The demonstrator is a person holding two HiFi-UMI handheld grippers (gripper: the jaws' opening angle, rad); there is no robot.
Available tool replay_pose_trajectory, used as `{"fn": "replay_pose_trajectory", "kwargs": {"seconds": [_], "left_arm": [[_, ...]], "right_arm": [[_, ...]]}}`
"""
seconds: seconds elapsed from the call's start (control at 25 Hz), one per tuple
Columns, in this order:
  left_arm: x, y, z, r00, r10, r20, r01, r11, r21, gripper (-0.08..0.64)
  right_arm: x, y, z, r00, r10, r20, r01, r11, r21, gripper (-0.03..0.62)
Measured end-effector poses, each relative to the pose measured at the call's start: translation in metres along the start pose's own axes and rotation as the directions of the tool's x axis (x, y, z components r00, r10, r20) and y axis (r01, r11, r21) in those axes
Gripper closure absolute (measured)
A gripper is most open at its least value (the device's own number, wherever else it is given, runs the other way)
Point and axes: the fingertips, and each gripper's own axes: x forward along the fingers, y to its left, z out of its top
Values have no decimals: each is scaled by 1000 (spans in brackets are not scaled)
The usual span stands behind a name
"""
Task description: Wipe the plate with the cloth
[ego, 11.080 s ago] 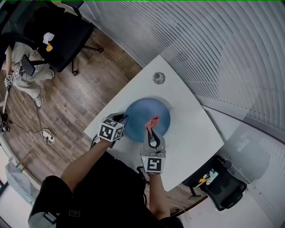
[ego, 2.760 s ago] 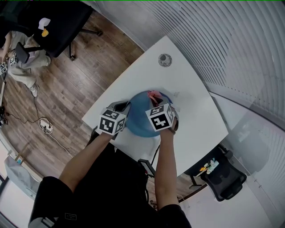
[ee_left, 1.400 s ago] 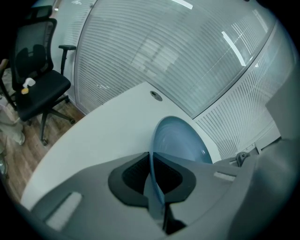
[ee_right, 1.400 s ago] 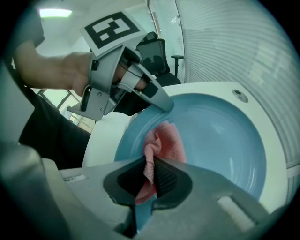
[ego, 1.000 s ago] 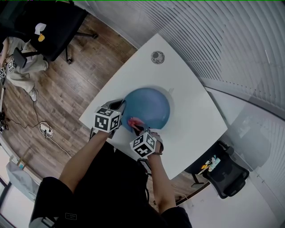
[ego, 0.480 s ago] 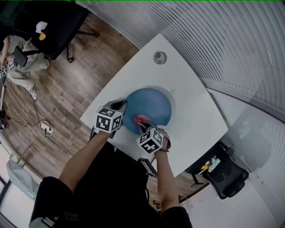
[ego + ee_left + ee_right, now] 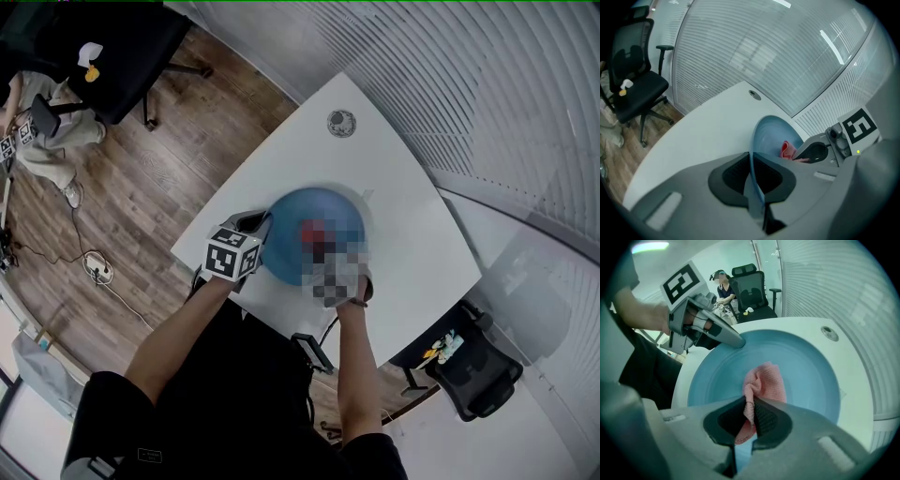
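My left tongs, nearly closed, clamp the rim of the blue plate by the tabletop near edge; my right tongs pinch the cloth (pink, bunched) on the plate's middle.

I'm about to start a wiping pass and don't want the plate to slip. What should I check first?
1. Left gripper shut on plate rim: ok.
2. Right gripper shut on cloth: ok.
3. cloth lying on plate: ok.
4. plate fully on table: cannot tell, the grippers hide its near edge.
5. Path across plate free of other things: ok.
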Motion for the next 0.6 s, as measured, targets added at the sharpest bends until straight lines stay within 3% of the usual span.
{"fn": "replay_pose_trajectory", "kwargs": {"seconds": [0.6], "left_arm": [[2,1,0,1000,-1,3,1,1000,1,545]], "right_arm": [[0,-48,29,998,-60,15,60,997,-51,569]]}}
